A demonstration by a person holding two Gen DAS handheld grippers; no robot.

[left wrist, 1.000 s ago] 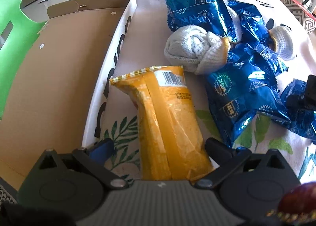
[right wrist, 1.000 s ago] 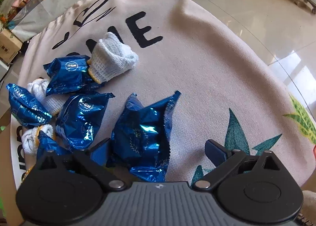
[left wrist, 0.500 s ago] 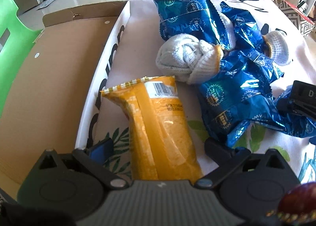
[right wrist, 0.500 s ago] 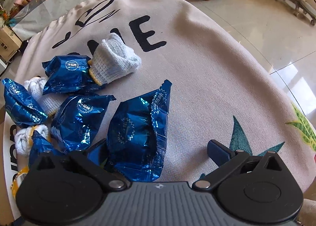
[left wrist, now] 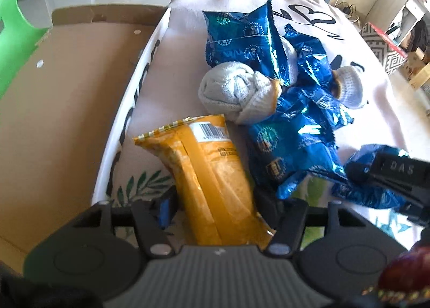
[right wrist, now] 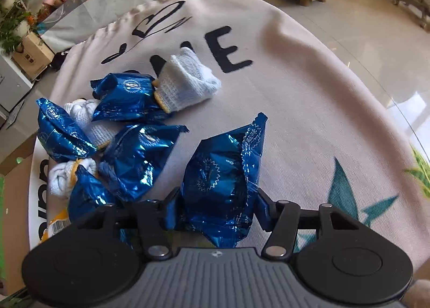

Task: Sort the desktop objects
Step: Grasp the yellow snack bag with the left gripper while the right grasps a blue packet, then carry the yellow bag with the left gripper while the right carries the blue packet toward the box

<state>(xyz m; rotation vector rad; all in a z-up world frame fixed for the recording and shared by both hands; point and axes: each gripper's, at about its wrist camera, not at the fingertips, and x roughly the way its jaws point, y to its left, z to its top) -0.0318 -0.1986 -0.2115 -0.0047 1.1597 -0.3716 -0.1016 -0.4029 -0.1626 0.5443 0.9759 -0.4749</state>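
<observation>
On the cloth-covered desk (right wrist: 309, 98), left tongs (left wrist: 215, 208) close on a yellow crinkly snack bag (left wrist: 209, 184), right tongs (right wrist: 215, 208) on a blue foil packet (right wrist: 223, 181); next, probably lifting both clear.

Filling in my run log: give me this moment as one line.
left tool: closing on yellow snack bag | right tool: closing on blue foil packet | both bags on cloth

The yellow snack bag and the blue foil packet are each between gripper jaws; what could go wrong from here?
1. The left gripper is closing on the yellow snack bag at its near end only; the long bag may sag or slip when lifted.
2. The right gripper is closing on a puffy blue foil packet; slick foil could slide out, or the contents get crushed.
3. Other blue packets lie close beside it and may be dragged along.
</observation>
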